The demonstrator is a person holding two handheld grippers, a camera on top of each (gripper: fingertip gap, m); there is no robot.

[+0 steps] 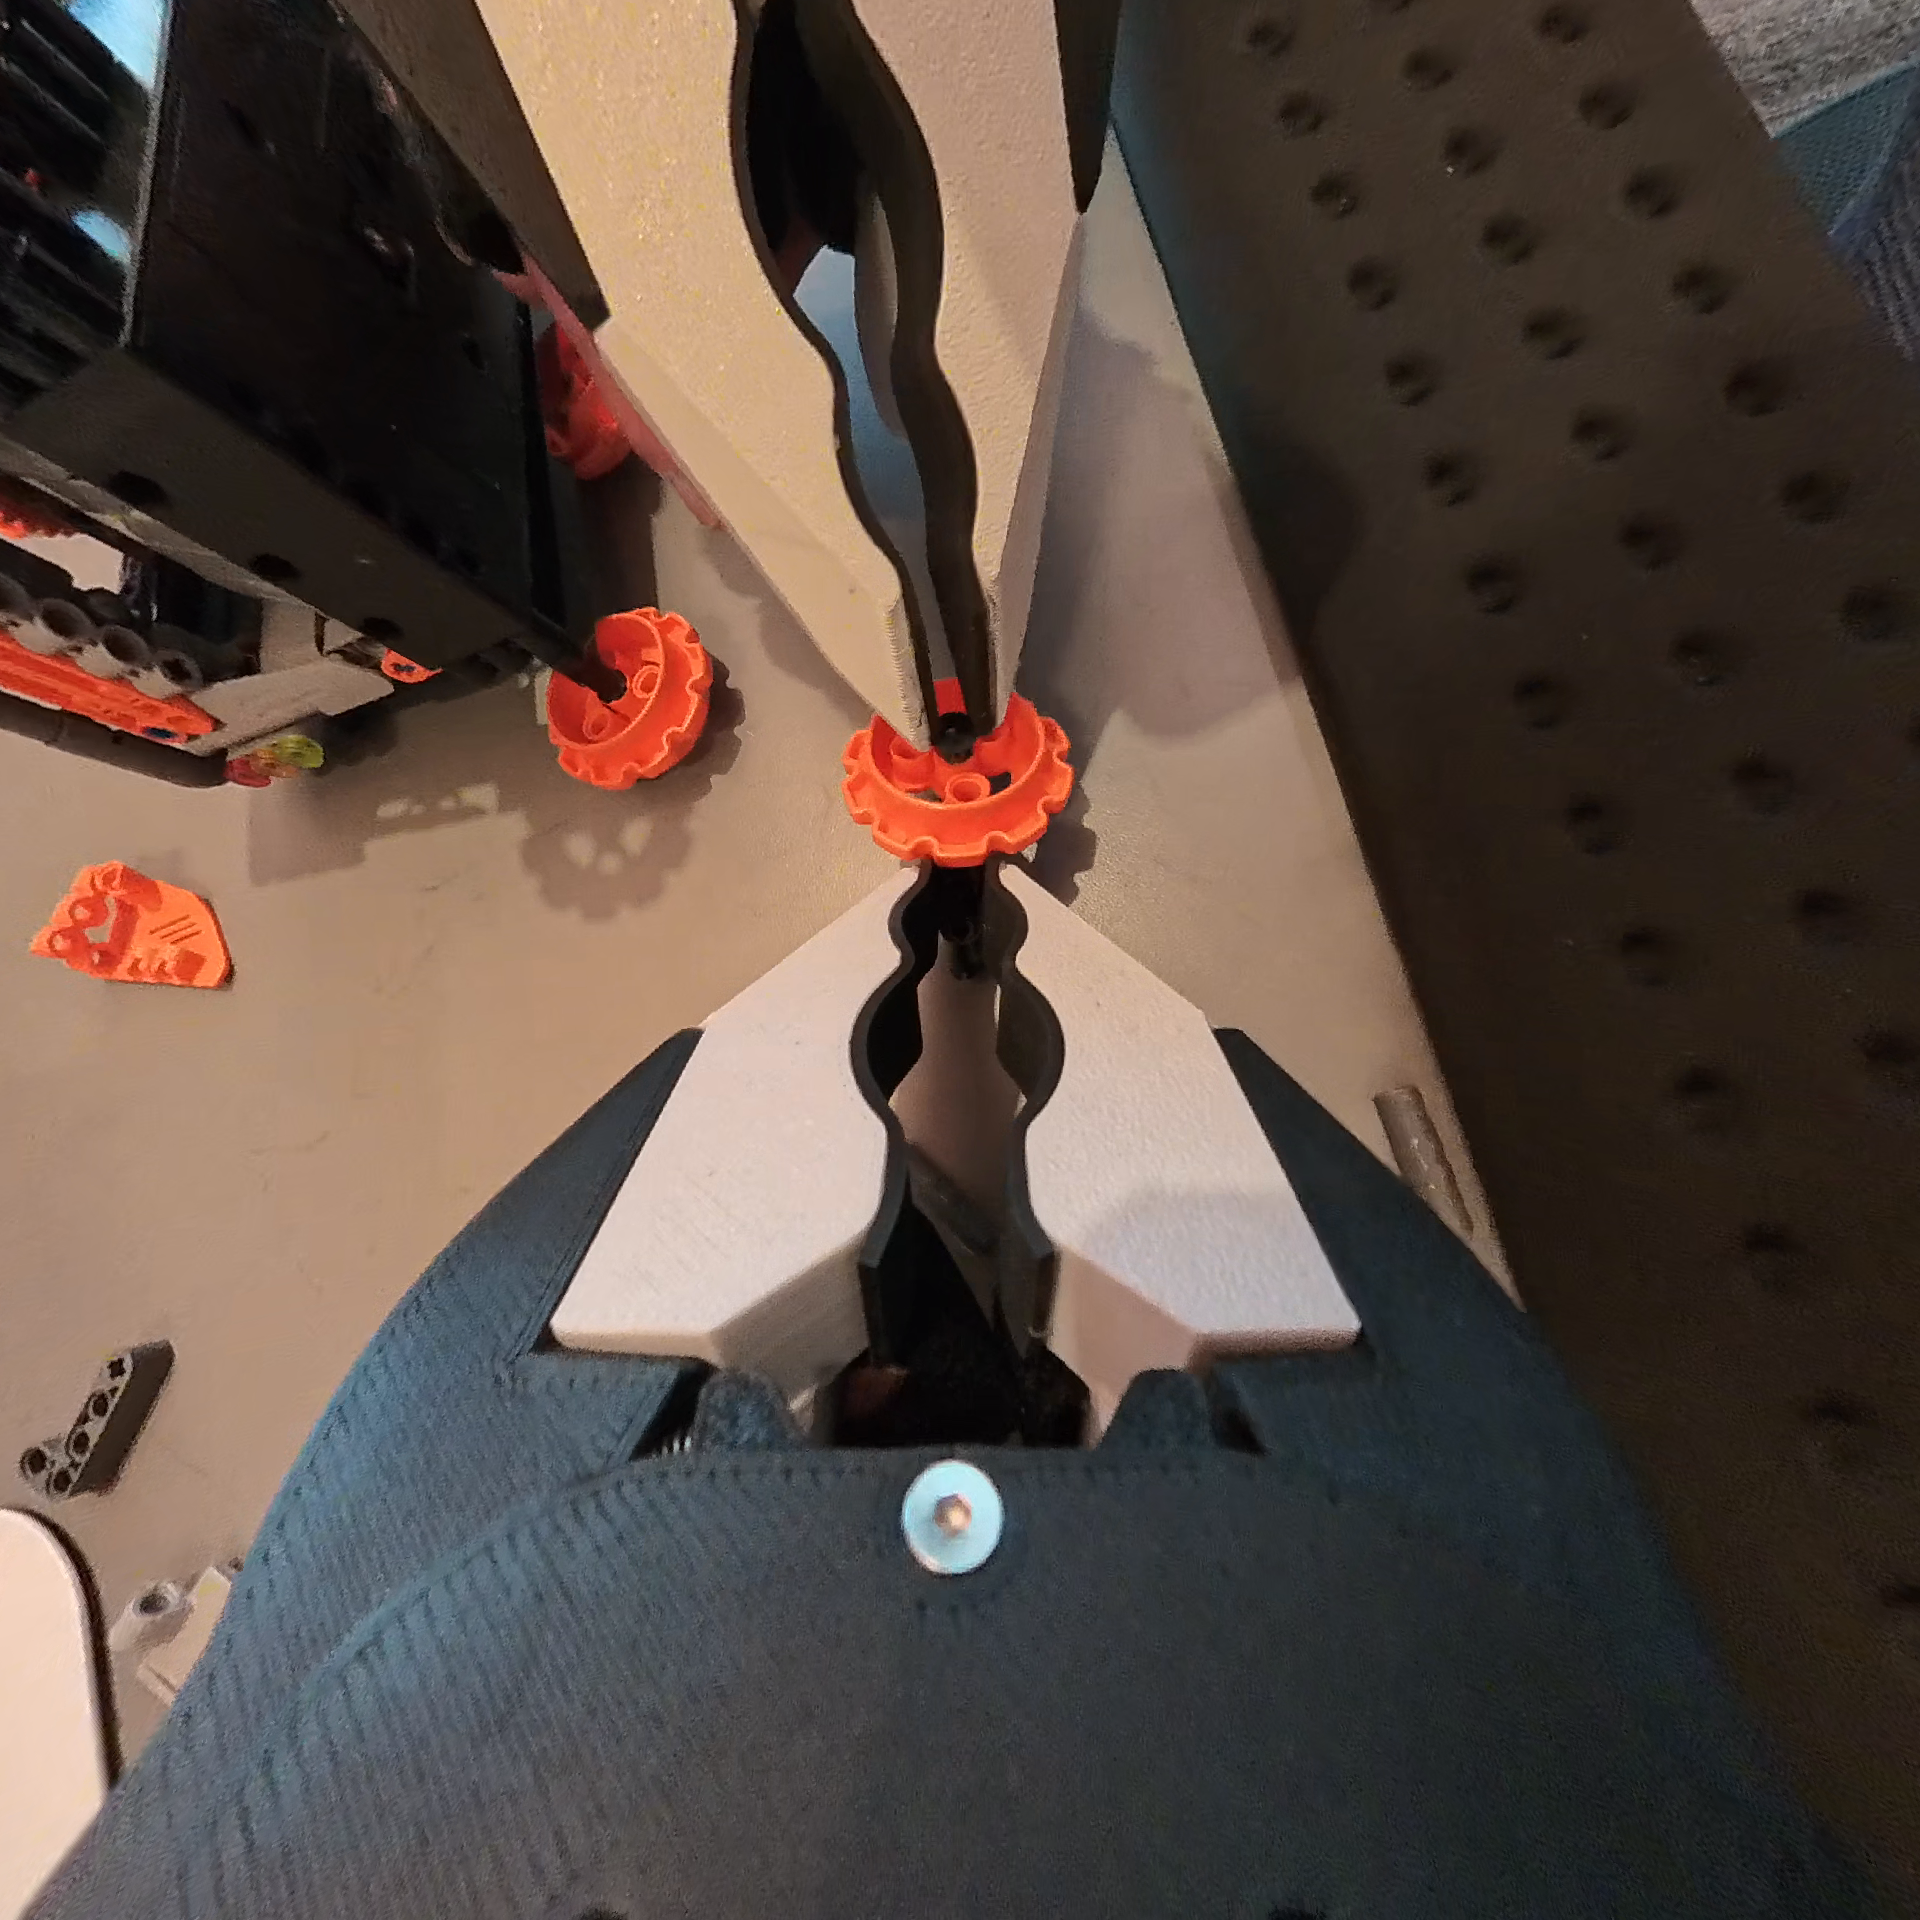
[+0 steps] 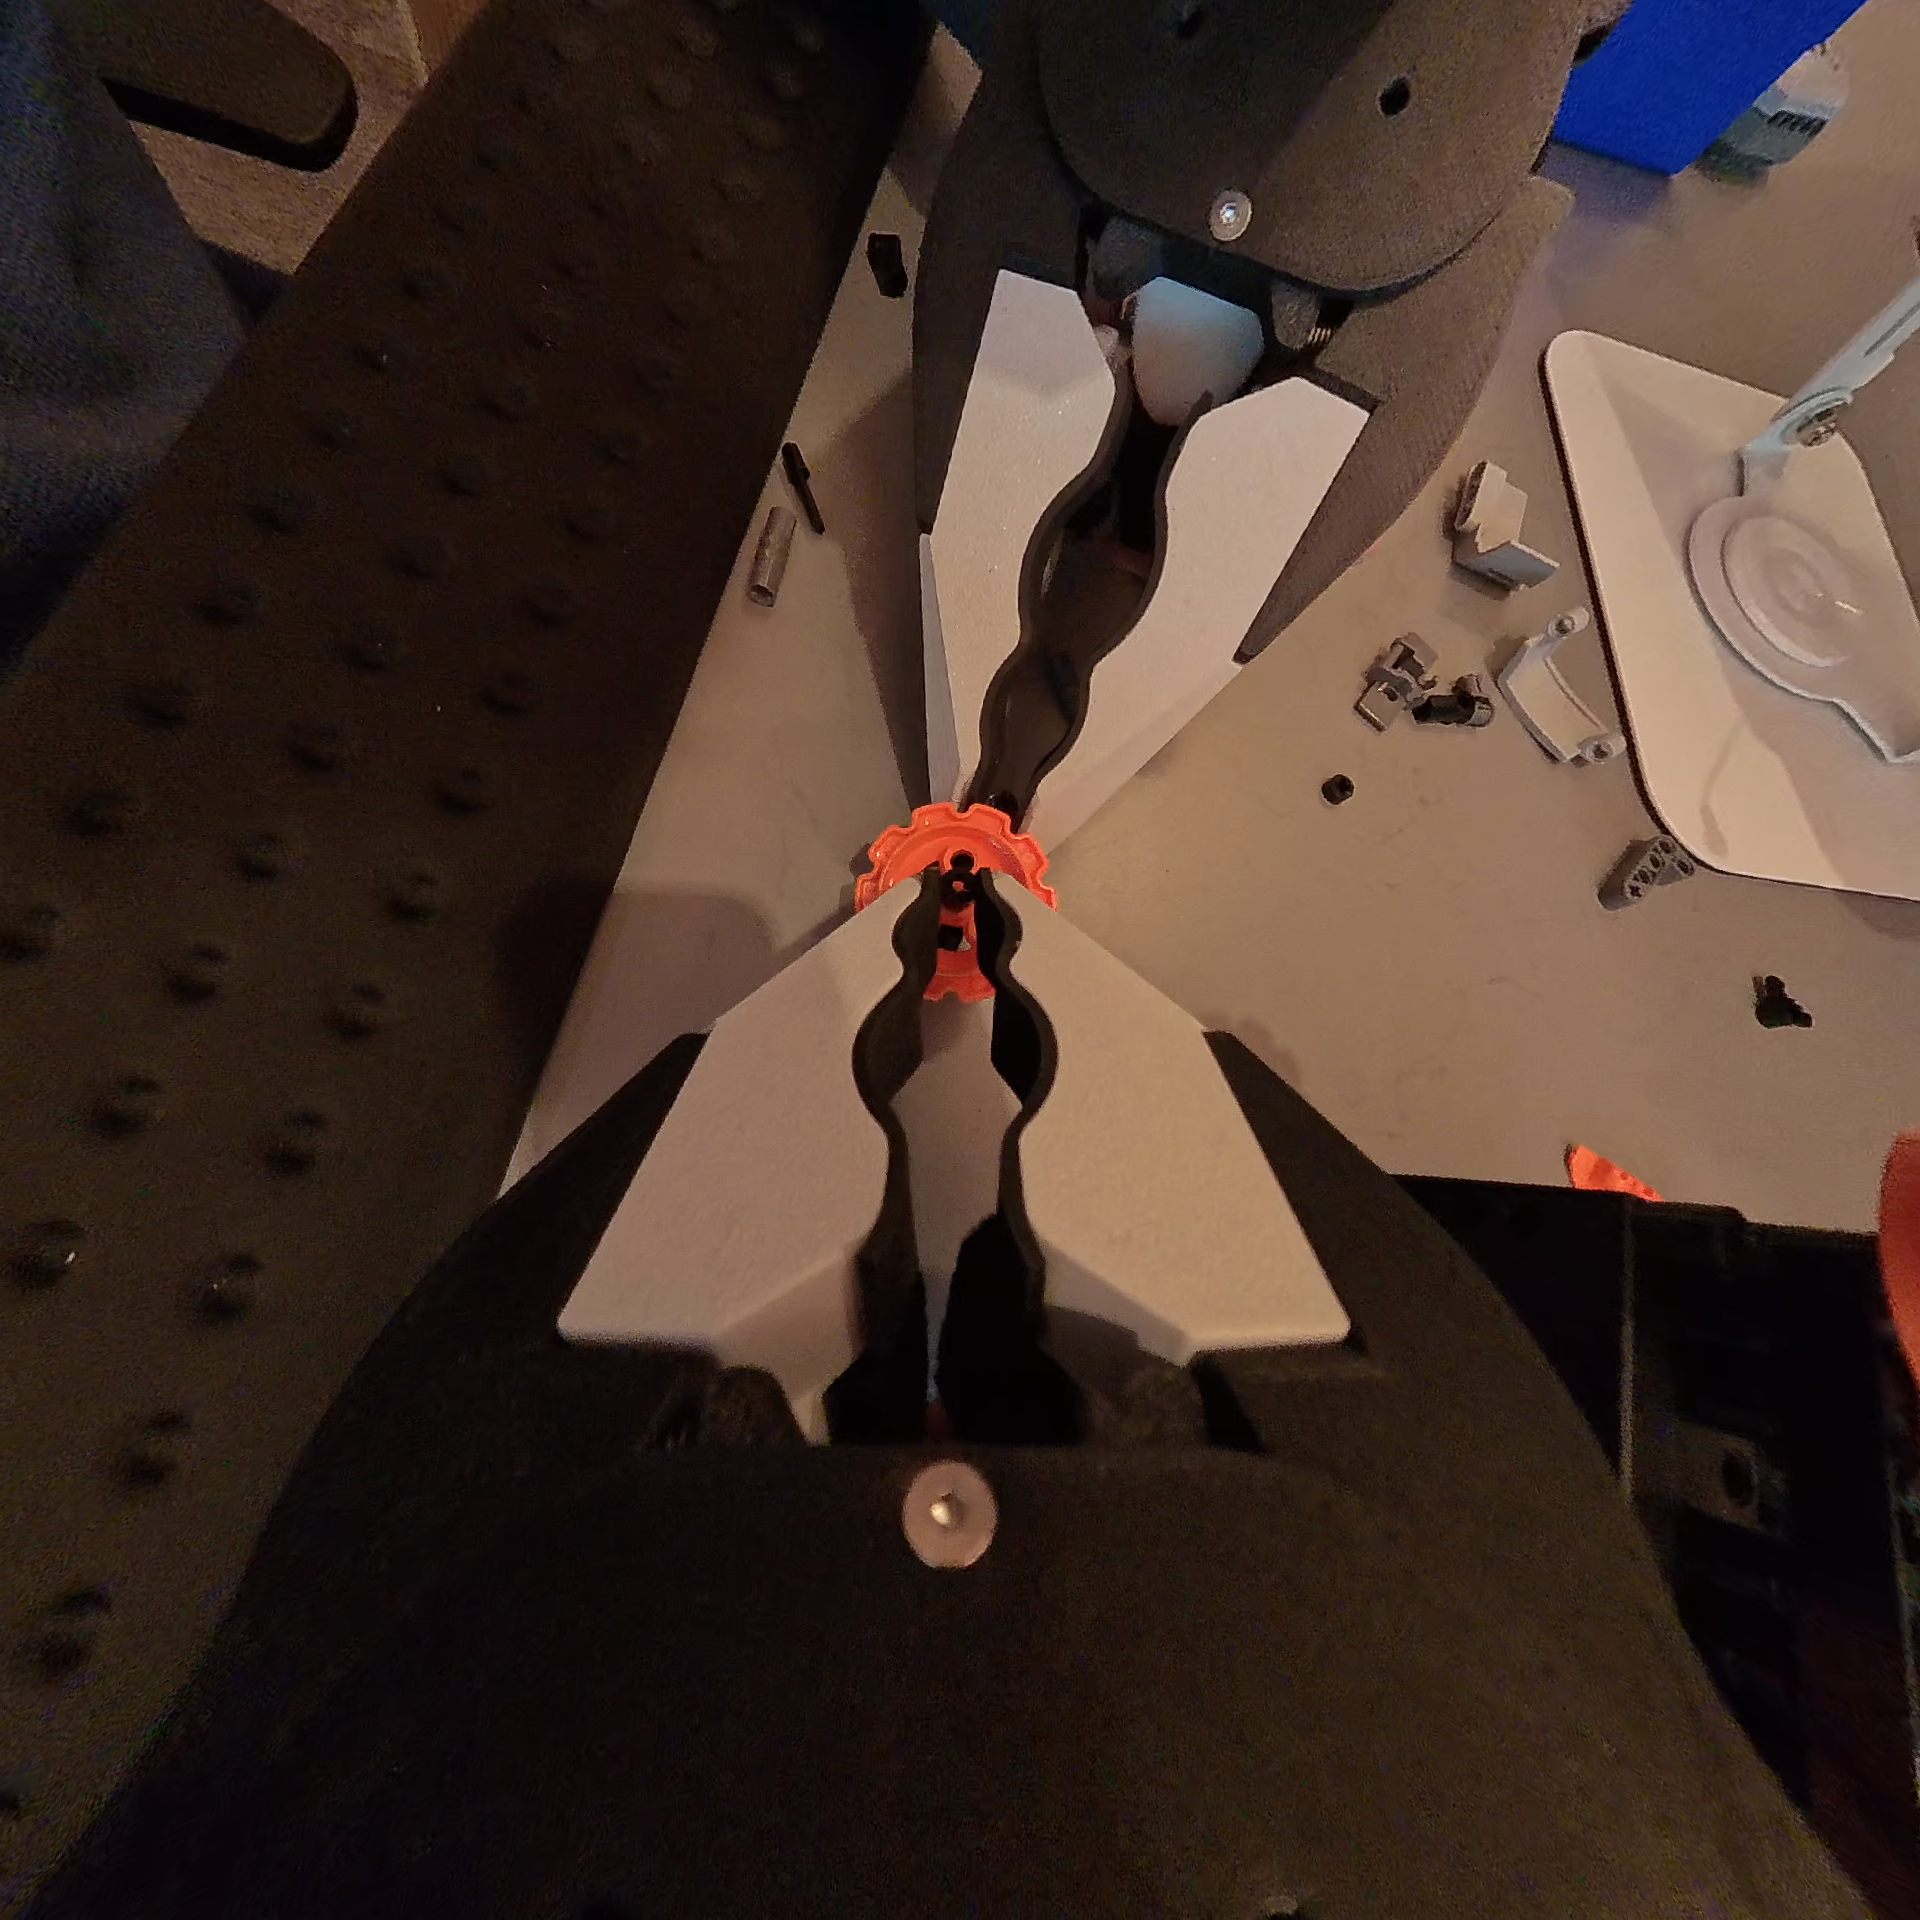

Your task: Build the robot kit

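L gripper (image 1: 954, 914): jaws narrow, tips pinched on a black pin stub at 6 o'clock of the orange toothed wheel (image 1: 954, 774). R gripper (image 2: 954, 888): jaws narrow, tips closed on a black pin at the wheel's hub, opposite side. Wheel sits between both tip pairs, over the grey table (image 1: 416, 1091). 2nd orange wheel (image 1: 629, 696) at 9 o'clock, on the black model's (image 1: 312, 416) axle. Orange panel piece (image 1: 130, 925) further out, 9 o'clock.

No readable text, label, brand or number shows in either view
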